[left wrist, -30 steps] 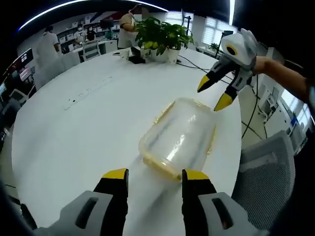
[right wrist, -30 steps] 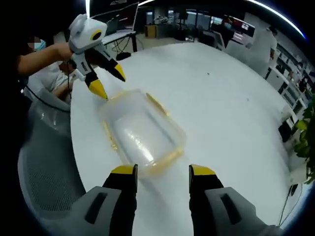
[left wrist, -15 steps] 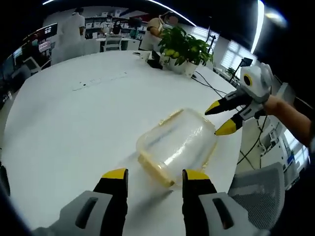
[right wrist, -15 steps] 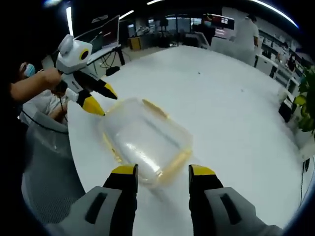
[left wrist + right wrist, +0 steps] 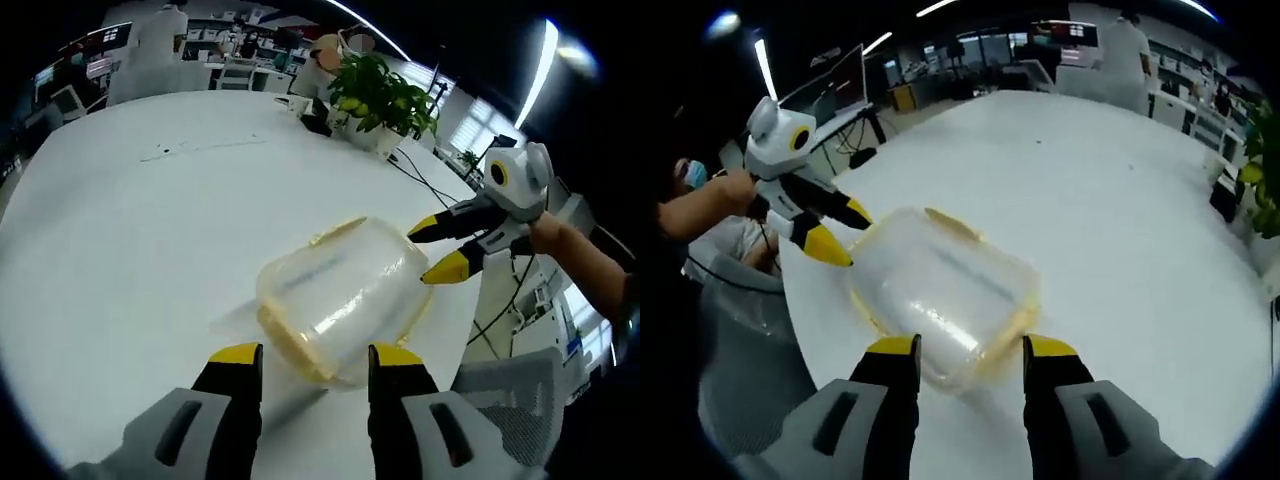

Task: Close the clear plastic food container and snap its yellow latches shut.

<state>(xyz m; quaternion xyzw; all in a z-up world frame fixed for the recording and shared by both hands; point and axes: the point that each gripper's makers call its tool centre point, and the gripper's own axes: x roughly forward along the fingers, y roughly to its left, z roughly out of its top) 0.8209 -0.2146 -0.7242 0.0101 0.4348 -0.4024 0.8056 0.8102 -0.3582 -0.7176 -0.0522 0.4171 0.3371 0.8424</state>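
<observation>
A clear plastic food container (image 5: 340, 290) with its lid on lies on the white table (image 5: 120, 230), near the table's edge. Yellow latches (image 5: 292, 348) run along its rim, and I cannot tell whether they are snapped. My left gripper (image 5: 315, 357) is open, its yellow tips just short of one end of the container. At the opposite end my right gripper (image 5: 440, 248) is open, its tips close to the rim. From the right gripper view, the container (image 5: 945, 285) sits just beyond my right gripper (image 5: 970, 347), and the left gripper (image 5: 840, 233) is open at the far end.
A potted plant (image 5: 380, 88) and cables (image 5: 425, 172) sit at the table's far side, with people and desks behind. A grey mesh chair (image 5: 515, 400) stands just off the table's edge by the container, the chair (image 5: 745, 340) also seen below a hand (image 5: 710, 198).
Both cameras have come lower and nearer to the container. Each gripper's tips now lie closer to its end of the container. Both stay open.
</observation>
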